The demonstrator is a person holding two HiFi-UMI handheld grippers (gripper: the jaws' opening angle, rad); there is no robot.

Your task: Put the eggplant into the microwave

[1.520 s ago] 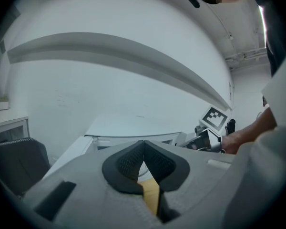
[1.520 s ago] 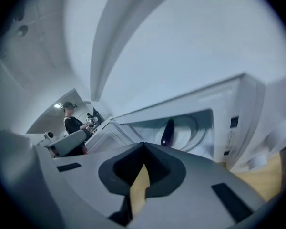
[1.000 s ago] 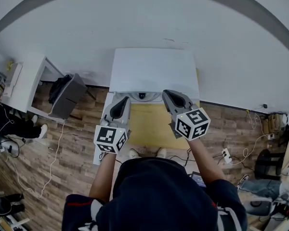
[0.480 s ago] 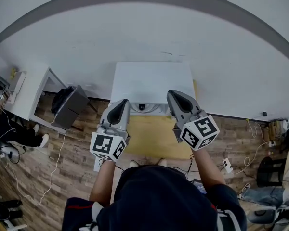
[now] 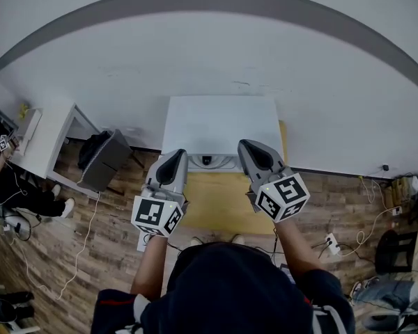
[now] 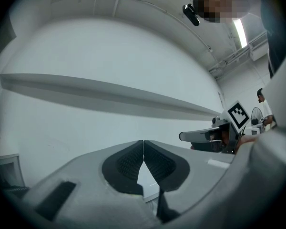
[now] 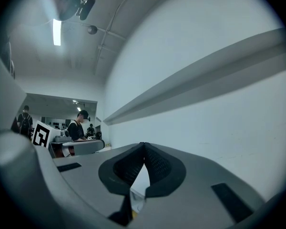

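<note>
The white microwave [image 5: 223, 127] stands against the wall at the back of a small wooden table [image 5: 212, 200], seen from above. No eggplant shows in any view. My left gripper [image 5: 174, 160] [image 6: 143, 142] is held in the air in front of the microwave's left half, shut with nothing between its pads. My right gripper [image 5: 253, 152] [image 7: 143, 144] hangs in front of the right half, also shut and empty. Both point level toward the white wall. Each gripper sees the other off to its side.
A white desk [image 5: 45, 134] and a dark bag [image 5: 101, 160] stand on the wooden floor at the left. Cables and a power strip [image 5: 332, 242] lie on the floor at the right. People stand far off in the room's background.
Both grippers have come up a little in front of the microwave and then held still. The head view has tilted, so the microwave sits lower in the frame. Both jaws stayed shut.
</note>
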